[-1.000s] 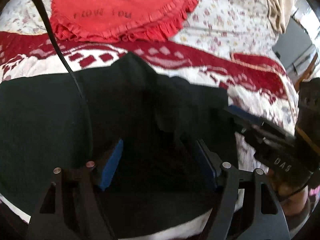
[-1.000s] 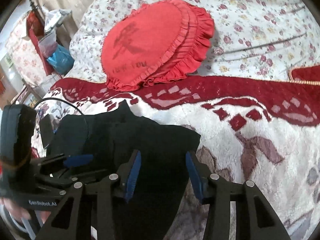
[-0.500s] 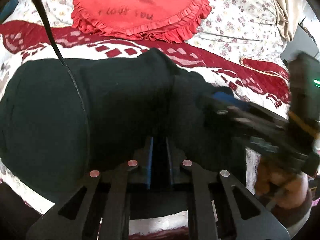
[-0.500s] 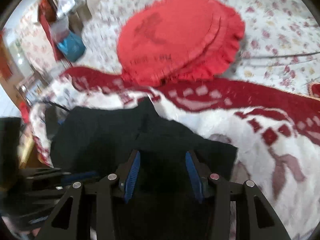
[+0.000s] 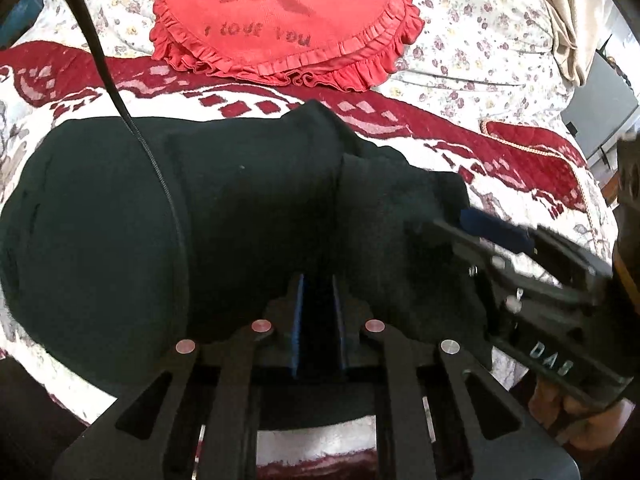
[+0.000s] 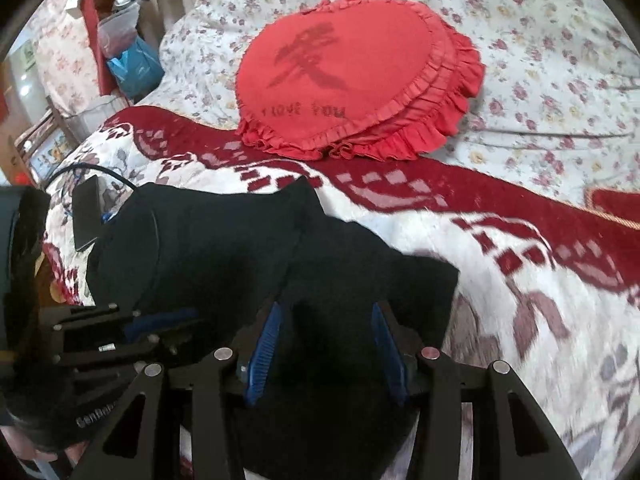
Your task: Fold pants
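Black pants [image 5: 240, 220] lie bunched on a red and white blanket [image 5: 460, 152] on a bed. In the left wrist view my left gripper [image 5: 318, 280] is shut, its blue pads pinching a fold of the near edge of the pants. My right gripper [image 5: 460, 220] reaches in from the right onto the pants' right corner. In the right wrist view the right gripper [image 6: 324, 312] has its blue pads partway apart with thick black cloth of the pants [image 6: 224, 248] filling the gap, gripped. The left gripper [image 6: 160, 320] shows at the lower left.
A red heart-shaped frilled pillow [image 5: 280, 20] lies beyond the pants on a floral sheet [image 5: 480, 40]. A black cable [image 5: 160, 168] hangs across the left view. Bags and clutter [image 6: 132, 60] stand past the bed's far left corner. A hand [image 5: 592, 432] holds the right gripper.
My left gripper's pads closed from wide apart onto the pants. The right gripper shifted across the bed with the cloth between its pads, and the pants bunched towards the middle.
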A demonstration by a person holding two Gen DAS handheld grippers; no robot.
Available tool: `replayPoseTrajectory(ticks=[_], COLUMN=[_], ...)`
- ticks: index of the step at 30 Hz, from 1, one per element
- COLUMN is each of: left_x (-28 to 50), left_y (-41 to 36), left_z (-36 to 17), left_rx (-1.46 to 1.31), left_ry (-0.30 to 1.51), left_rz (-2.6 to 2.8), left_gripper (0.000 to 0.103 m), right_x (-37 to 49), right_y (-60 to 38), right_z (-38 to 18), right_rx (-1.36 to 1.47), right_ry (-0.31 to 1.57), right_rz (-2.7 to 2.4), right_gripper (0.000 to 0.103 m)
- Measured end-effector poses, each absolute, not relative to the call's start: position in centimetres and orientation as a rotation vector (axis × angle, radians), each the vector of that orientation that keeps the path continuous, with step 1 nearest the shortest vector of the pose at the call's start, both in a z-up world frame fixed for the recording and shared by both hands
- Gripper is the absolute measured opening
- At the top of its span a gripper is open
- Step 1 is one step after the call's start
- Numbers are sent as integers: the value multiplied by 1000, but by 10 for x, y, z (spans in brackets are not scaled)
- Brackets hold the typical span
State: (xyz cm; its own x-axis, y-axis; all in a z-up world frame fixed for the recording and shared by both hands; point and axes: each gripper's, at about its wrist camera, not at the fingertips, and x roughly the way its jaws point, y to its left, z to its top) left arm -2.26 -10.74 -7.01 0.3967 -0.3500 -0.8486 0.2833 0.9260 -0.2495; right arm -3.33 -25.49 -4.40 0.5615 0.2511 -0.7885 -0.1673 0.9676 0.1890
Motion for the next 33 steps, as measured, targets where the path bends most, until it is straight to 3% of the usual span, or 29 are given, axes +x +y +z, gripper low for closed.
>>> replayPoseTrajectory(ticks=[2, 7, 23, 33], left_x=[-27, -37, -43, -40], left_y=[-104, -82, -52, -54], left_z=[-64, -41, -29, -41], left_rx=[-60, -53, -55, -29], left_ry=[1072, 995, 963, 1006], left_rz=[-396, -360, -337, -284], left_gripper=[28, 54, 55, 55], right_x=[-39, -34, -46, 14], right_y=[-253, -243, -261, -230], right_z=[-47, -76, -18, -71], right_rx=[86, 32, 107, 62], right_ry=[956, 1042, 973, 1051], right_rz=[237, 183, 129, 206], right_gripper=[49, 54, 55, 57])
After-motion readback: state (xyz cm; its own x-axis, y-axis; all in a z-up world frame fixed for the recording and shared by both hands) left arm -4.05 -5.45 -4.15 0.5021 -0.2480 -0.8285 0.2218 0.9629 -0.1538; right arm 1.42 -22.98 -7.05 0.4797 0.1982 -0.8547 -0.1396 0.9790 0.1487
